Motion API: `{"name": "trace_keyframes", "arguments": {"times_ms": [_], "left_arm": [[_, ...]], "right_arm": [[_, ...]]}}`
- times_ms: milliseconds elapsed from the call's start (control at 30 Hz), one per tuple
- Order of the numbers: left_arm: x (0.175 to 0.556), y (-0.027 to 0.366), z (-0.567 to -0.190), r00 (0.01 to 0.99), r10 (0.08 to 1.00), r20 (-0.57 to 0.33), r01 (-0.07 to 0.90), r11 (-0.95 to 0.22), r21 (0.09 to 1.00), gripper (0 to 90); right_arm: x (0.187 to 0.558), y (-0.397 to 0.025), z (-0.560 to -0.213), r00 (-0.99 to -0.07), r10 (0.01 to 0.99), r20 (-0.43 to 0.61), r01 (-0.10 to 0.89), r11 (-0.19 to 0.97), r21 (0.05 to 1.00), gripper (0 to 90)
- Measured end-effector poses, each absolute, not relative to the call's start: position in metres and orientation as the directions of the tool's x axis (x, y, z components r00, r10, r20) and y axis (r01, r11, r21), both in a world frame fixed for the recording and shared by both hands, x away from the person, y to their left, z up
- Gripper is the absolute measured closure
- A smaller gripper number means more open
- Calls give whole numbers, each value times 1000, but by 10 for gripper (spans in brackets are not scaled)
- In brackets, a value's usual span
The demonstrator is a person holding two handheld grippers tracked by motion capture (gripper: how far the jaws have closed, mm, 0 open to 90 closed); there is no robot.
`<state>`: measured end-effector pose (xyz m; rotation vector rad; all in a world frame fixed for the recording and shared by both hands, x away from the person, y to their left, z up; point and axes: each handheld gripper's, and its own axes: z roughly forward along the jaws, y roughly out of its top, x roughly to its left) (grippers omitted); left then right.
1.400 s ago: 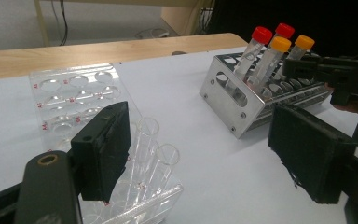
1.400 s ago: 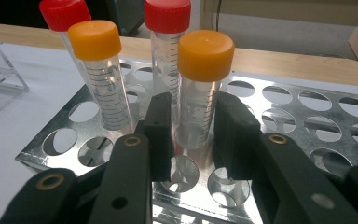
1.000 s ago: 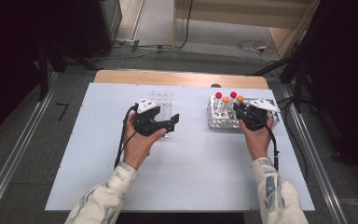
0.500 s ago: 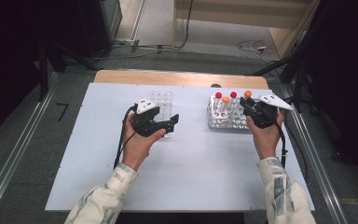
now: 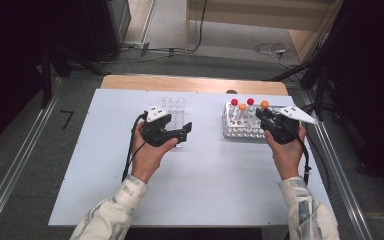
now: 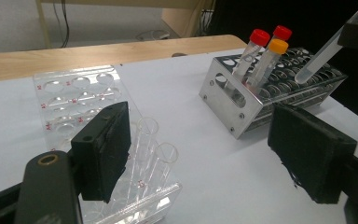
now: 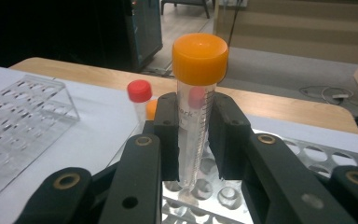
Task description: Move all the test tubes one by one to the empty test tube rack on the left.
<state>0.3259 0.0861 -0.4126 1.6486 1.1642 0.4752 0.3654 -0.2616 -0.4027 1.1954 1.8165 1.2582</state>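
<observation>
table [image 5: 200,200]: it's carrying both racks up near the far edge
metal rack [image 5: 242,129]: sitting toward the far right corner, two red caps and one orange poking out
clear rack [image 5: 174,107]: lying left of the metal one, under my left gripper [image 5: 172,134]
left jaws: hanging wide open, holding nothing
right gripper [image 7: 196,135]: I'm pinching the orange-capped tube [image 7: 196,107] upright, tip hovering just over the metal rack
</observation>
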Motion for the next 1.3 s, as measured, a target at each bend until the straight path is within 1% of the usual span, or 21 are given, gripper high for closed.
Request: {"name": "trace_keyframes", "arguments": {"times_ms": [233,567,967,1300], "left_arm": [[325,85,-413,461,860,-219,460,-20,888,222],[326,84,-413,458,861,-221,462,-18,887,224],[326,81,-414,466,858,-218,463,-26,886,227],[324,75,-414,487,846,-218,457,-34,889,236]], "right_arm": [[354,-250,-411,-442,897,15,330,147,933,711],[342,-221,-423,-519,855,-5,324,202,924,711],[338,-196,-435,-567,824,-4,339,238,910,711],[333,-175,-441,-612,790,-14,333,274,902,711]]}}
